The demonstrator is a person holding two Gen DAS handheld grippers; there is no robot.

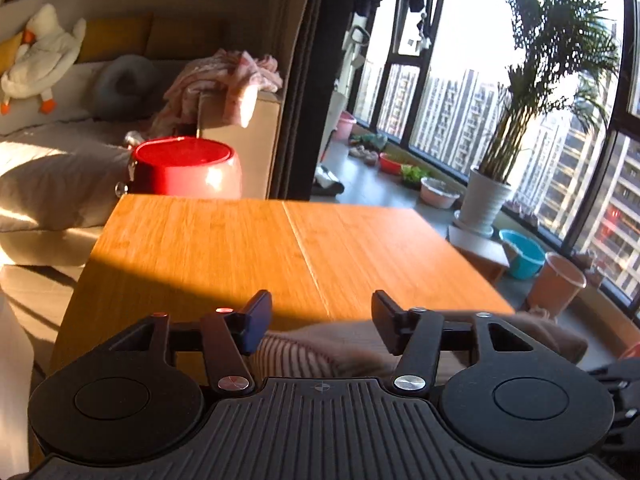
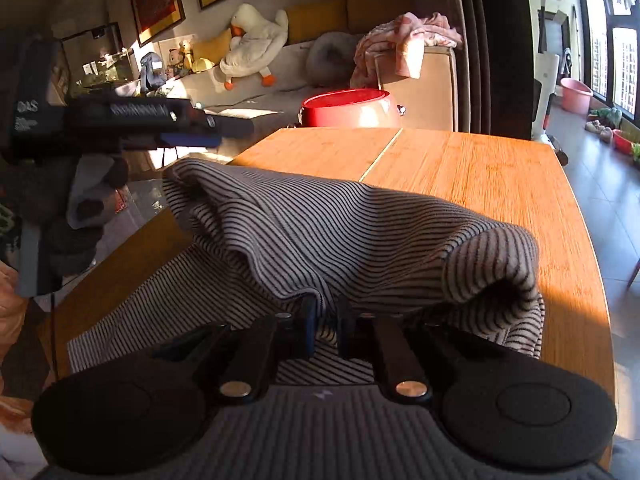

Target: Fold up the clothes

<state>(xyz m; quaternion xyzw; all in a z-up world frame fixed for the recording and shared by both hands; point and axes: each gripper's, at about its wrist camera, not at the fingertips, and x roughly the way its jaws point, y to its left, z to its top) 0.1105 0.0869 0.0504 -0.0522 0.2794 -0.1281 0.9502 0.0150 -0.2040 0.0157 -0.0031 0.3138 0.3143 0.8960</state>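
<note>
A: What does the right gripper (image 2: 325, 322) have?

B: A striped top (image 2: 360, 232), cream with thin dark lines. The jaws are pinched nearly together on a bunched fold of it, right at the fingertips. The cloth rises from there in a humped, doubled-over roll, and a flatter part spreads beneath it toward the near left edge of the wooden table (image 2: 500, 184).

A: And the left gripper (image 1: 318, 322)?

B: Its jaws stand partly apart. In its own view, blurred striped cloth lies low between and below the fingers, but the pads do not press on it. It holds nothing that I can see. From the right view the left gripper (image 2: 192, 138) shows side-on above the far left corner of the top, held in a gloved hand (image 2: 86, 200).

A: Anything hard to make out?

B: Plenty. The left view is smeared near the fingers, so the top's edge there is vague. The gripper body hides the near part of the garment in both views. I cannot tell which part of the top is a sleeve or a hem.

A: Further back?

B: A red tub (image 2: 350, 108) just past the table's far edge, then a sofa (image 1: 48, 168) with a plush goose (image 2: 252, 40) and a pink blanket (image 2: 404, 38) draped over a box. A potted palm (image 1: 532, 92) stands by the windows.
</note>
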